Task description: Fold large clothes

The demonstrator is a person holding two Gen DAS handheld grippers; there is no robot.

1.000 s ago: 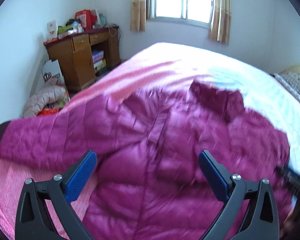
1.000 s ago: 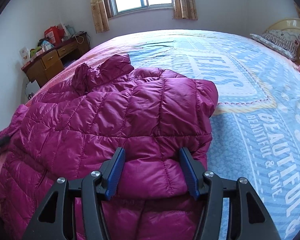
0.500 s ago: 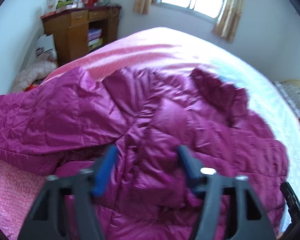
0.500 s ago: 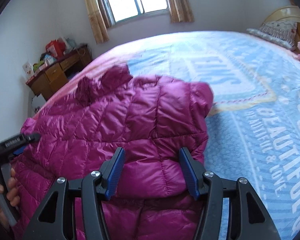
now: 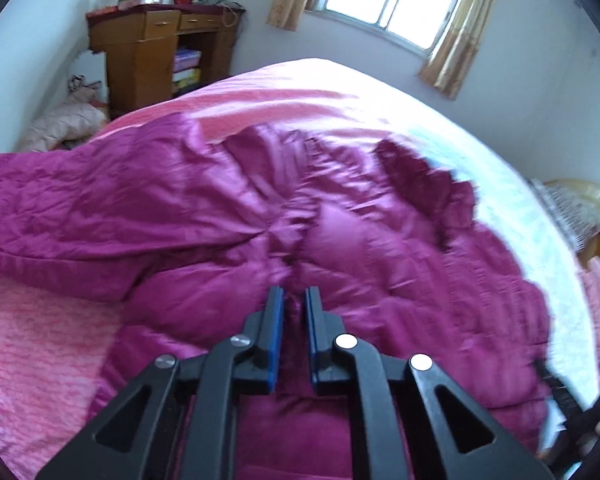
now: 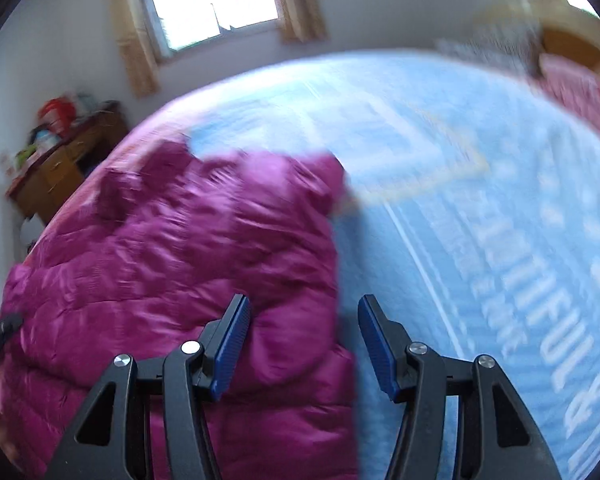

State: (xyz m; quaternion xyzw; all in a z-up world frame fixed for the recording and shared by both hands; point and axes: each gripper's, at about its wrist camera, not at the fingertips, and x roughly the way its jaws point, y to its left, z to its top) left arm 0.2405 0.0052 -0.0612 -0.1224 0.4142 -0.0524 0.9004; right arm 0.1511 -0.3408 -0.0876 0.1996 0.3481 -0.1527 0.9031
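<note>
On one bed (image 6: pixel 480 208), one jacket (image 5: pixel 380 248), two grippers.

Left gripper (image 5: pixel 293 294) pinching magenta puffer jacket (image 5: pixel 228 208), pink bedspread (image 5: pixel 32 340)

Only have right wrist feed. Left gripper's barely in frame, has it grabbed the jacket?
Observer: Yes. The left gripper is shut on a pinch of the magenta down jacket near its middle.
Operator: Is the left sleeve folded in?
Observer: No, the sleeve lies spread out to the left across the pink bedspread.
Operator: Anything on the floor that side?
Observer: A pale quilted bundle beside the wooden desk.
</note>
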